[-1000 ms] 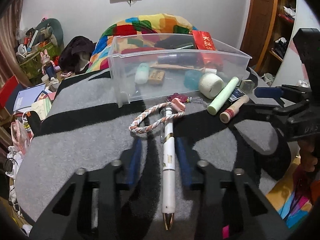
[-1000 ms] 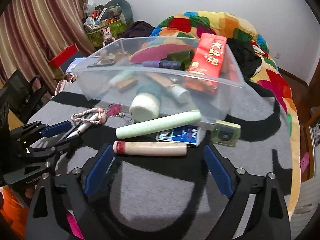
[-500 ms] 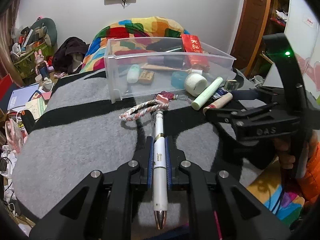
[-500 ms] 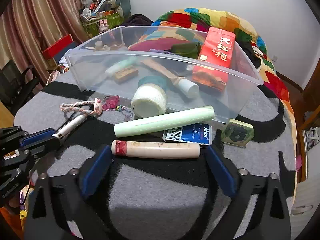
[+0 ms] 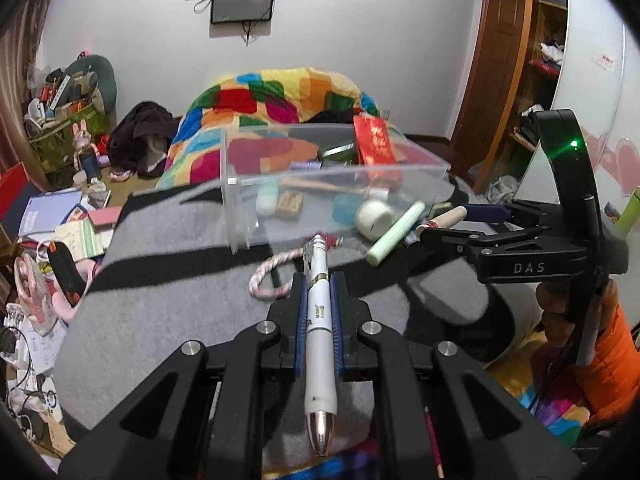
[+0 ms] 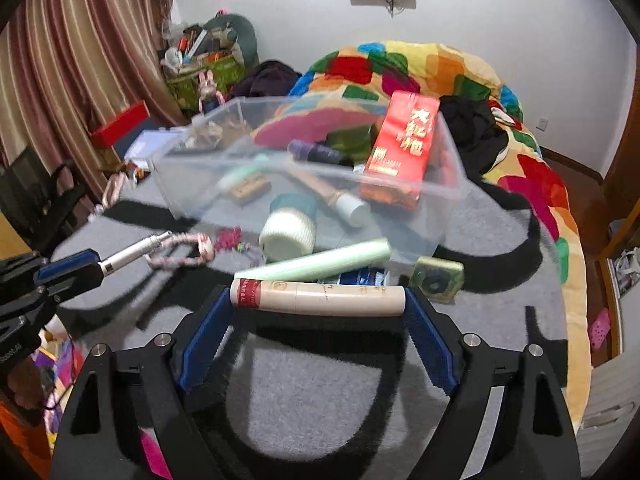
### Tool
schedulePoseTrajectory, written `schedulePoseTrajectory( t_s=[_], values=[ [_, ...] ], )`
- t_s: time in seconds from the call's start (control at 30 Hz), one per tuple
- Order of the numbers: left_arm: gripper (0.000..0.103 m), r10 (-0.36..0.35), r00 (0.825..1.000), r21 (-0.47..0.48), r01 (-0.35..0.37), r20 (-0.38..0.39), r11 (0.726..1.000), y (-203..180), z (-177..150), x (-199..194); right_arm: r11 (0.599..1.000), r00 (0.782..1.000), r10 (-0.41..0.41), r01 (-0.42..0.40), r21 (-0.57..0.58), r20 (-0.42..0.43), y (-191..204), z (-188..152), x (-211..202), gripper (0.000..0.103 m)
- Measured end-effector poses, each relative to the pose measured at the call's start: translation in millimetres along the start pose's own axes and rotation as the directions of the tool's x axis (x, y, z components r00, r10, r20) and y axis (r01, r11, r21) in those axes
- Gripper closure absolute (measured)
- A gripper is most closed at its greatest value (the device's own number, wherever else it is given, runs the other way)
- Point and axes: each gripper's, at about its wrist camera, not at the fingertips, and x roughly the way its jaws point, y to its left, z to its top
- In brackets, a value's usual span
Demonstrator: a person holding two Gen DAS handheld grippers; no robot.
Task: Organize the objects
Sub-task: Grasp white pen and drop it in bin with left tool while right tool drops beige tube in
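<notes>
My left gripper [image 5: 319, 300] is shut on a white pen [image 5: 319, 320] with a braided pink-and-white cord [image 5: 266, 276], held above the grey blanket; the pen and cord also show in the right wrist view [image 6: 136, 250]. My right gripper [image 6: 318, 300] is shut lengthwise on a beige tube with a red end [image 6: 320, 294] and holds it lifted; it shows in the left wrist view [image 5: 442, 220]. A clear plastic bin [image 6: 448, 196] behind holds a red box [image 6: 404, 148], a teal jar and other items.
A pale green tube [image 6: 316, 262], a white roll [image 6: 286, 232], a blue card and a green square box [image 6: 438, 278] lie in front of the bin. A colourful quilt [image 6: 400, 68] lies behind. Clutter covers the floor at the left [image 5: 60, 216].
My left gripper shut on the pen and lifted it, the cord trailing. My right gripper closed on the beige tube's ends and raised it.
</notes>
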Motion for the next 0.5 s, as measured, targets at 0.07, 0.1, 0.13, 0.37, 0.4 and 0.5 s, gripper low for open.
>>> schedulePoseTrajectory(
  t_s=[0.07, 0.1, 0.13, 0.37, 0.4, 0.5],
  values=[
    [0.093, 0.004, 1.000, 0.003, -0.004, 0.022, 1.000, -1, 6, -4, 1.000, 1.000, -0.005, 0.005, 0.011, 0.030, -2, 8, -6, 0.020],
    [0.093, 0.003, 0.999, 0.000, -0.003, 0.033, 1.000, 0, 11, -5, 1.000, 0.999, -0.006, 0.005, 0.014, 0.041, -3, 11, -8, 0.020],
    [0.093, 0.001, 0.999, -0.002, -0.001, 0.040, 1.000, 0, 14, -6, 1.000, 0.999, -0.007, 0.006, 0.019, 0.053, -3, 14, -11, 0.020],
    [0.093, 0.022, 0.995, -0.019, -0.020, 0.095, 1.000, 9, 42, -1, 0.998, 0.992, -0.026, 0.020, 0.053, 0.122, -7, 44, -15, 0.020],
    [0.093, 0.027, 0.995, -0.024, -0.024, 0.096, 0.999, 12, 48, 3, 0.998, 0.992, -0.028, 0.021, 0.057, 0.124, -8, 47, -14, 0.020],
    [0.093, 0.030, 0.996, -0.035, -0.027, 0.089, 0.999, 19, 58, 15, 0.997, 0.993, -0.037, 0.028, 0.072, 0.116, -10, 60, -3, 0.020]
  ],
)
